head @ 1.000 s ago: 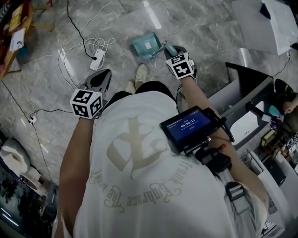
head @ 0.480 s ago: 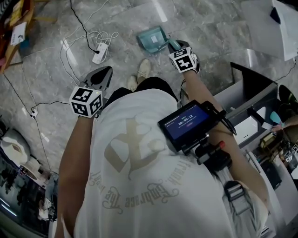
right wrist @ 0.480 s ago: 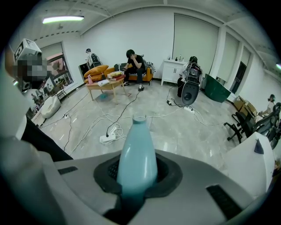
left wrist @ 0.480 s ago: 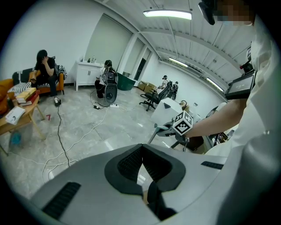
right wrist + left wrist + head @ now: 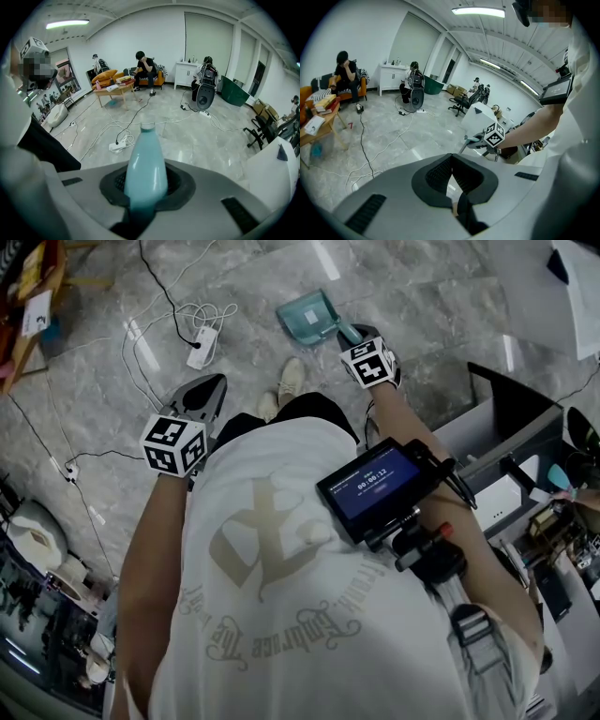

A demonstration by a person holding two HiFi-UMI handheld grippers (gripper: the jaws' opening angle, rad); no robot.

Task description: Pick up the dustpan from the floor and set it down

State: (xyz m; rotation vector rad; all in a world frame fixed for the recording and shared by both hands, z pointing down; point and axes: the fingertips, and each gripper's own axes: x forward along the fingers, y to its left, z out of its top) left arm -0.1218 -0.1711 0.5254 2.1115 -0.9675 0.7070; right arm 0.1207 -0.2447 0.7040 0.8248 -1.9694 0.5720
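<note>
Teal plastic dustpan [image 5: 307,317] is being held by its tapered handle [image 5: 145,173] in right gripper [image 5: 356,336], low over grey marble floor [image 5: 422,296]; jaws have just been opening slightly around it. Left gripper [image 5: 208,390] pinched together, empty. Probably light, stiff, slick: handle being judged best grip point.

Dustpan [image 5: 307,317] pan: gone from the right gripper view, somewhere past the tip of the handle [image 5: 145,154].
Handle base: swallowed between the jaws of the right gripper [image 5: 145,185], which have just eased wider.
Shoes [image 5: 287,382]: left of that gripper, heels tucked under the shirt [image 5: 281,549].
</note>
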